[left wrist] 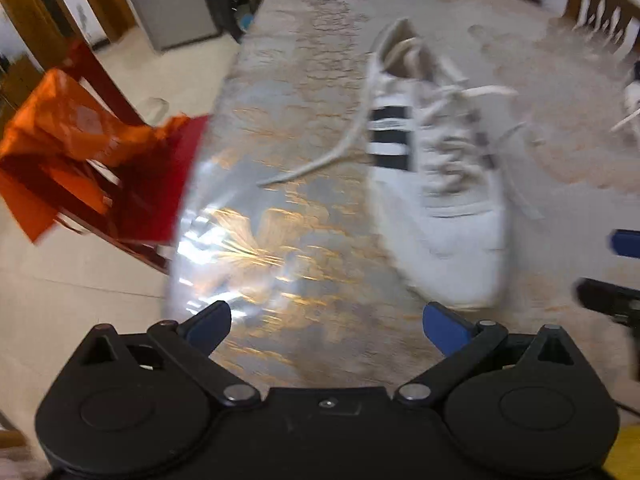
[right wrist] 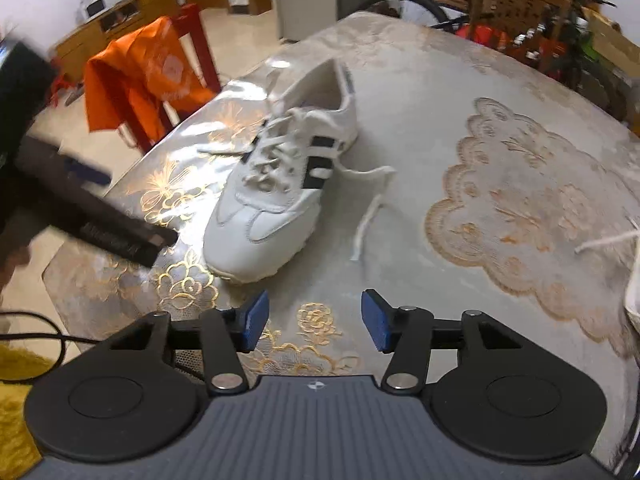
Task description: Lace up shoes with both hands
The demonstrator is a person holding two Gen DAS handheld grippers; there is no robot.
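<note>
Resting on patterned plastic-covered table (right wrist: 440,92): white leather sneaker with black stripes (right wrist: 280,184), white laces (right wrist: 372,200) apparently untied (blurred). Left gripper (left wrist: 326,326) and right gripper (right wrist: 314,326) both spread, empty.

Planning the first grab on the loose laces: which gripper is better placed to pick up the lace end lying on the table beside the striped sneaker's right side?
Right, probably. The right gripper is open, and that lace end lies just ahead of it, clear of the sneaker. The left gripper, also open, faces the other side.
</note>
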